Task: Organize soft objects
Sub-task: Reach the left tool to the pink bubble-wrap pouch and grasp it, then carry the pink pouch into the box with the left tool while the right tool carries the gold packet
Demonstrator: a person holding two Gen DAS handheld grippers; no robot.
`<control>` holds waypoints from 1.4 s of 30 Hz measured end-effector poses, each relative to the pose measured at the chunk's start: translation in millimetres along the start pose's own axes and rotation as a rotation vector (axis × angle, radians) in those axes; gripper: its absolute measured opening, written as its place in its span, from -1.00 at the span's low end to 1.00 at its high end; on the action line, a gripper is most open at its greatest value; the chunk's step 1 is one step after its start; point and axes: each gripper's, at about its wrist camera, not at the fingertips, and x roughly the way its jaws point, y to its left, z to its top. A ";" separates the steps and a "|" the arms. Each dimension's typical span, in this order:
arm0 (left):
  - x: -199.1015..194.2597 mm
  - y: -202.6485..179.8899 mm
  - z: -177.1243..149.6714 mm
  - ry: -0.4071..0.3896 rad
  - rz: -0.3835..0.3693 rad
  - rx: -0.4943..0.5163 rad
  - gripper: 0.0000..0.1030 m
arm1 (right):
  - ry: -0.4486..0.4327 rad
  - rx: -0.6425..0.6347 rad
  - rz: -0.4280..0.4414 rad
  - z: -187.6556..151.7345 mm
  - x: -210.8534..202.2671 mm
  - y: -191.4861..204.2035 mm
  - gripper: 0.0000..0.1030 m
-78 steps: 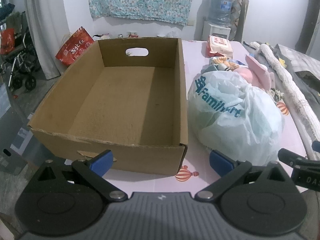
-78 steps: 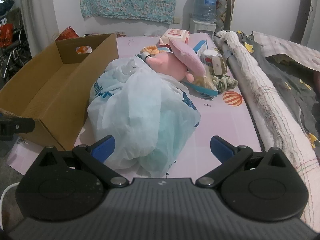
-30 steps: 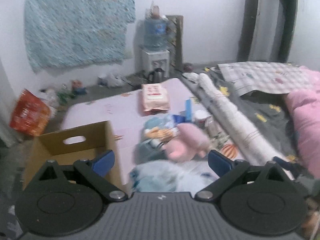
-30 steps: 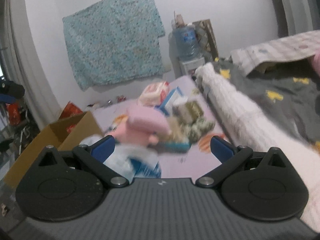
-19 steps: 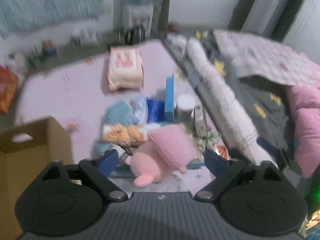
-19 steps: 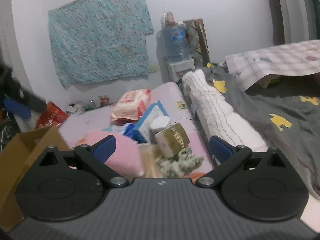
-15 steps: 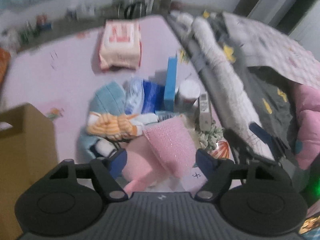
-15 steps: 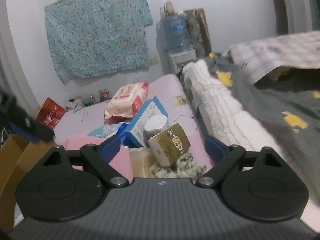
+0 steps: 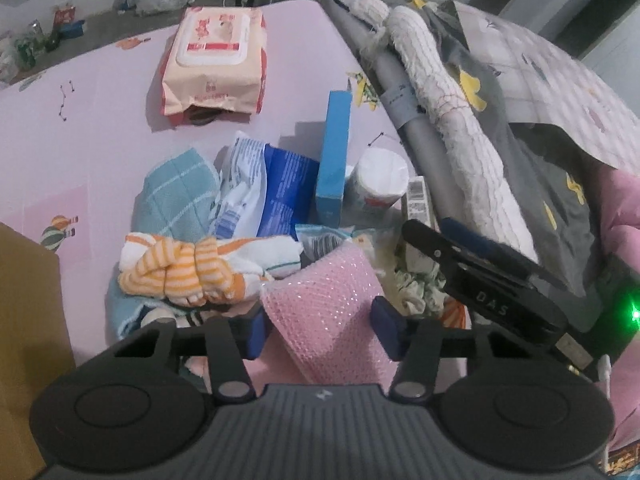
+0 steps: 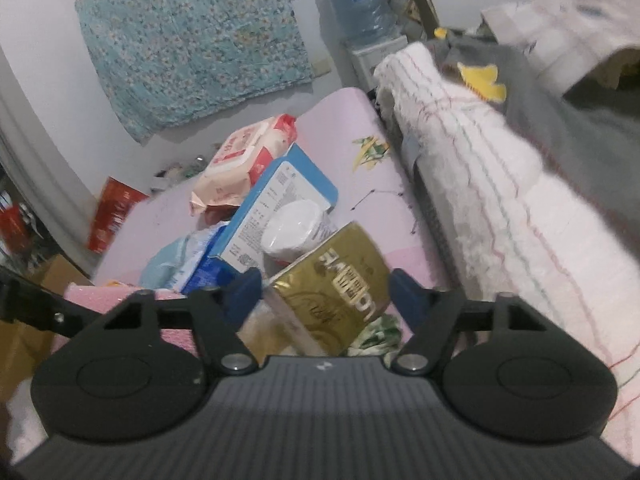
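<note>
Tools have both just been closing: left tool (image 9: 318,326) straddles the pink bubble pouch (image 9: 328,312) atop the pile, right tool (image 10: 326,292) straddles the gold box (image 10: 332,292); whether either presses is unclear.

We see bare pink mat (image 9: 100,128) left of the wipes pack (image 9: 214,66); the clutter pile crowds the middle. The rolled white blanket (image 9: 448,112) walls the right.

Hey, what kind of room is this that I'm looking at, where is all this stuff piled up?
Most likely a bedroom or living space in a home. A pink cartoon-print mat holds household clutter such as a wet-wipes pack and striped socks; grey bedding lies alongside, and a water dispenser bottle stands by the wall.
</note>
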 end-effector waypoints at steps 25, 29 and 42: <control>-146.9 -15.2 -61.6 -0.311 0.041 0.060 -0.30 | -0.208 -0.027 0.037 1.0 -147.7 59.0 -0.58; -192.9 -0.8 -92.5 -0.382 0.064 0.050 -0.30 | -0.236 -0.082 0.100 -0.8 -182.5 100.0 -0.58; -277.8 120.9 -177.6 -0.493 0.196 -0.188 -0.30 | -0.155 -0.266 0.435 -13.8 -204.7 282.9 -0.60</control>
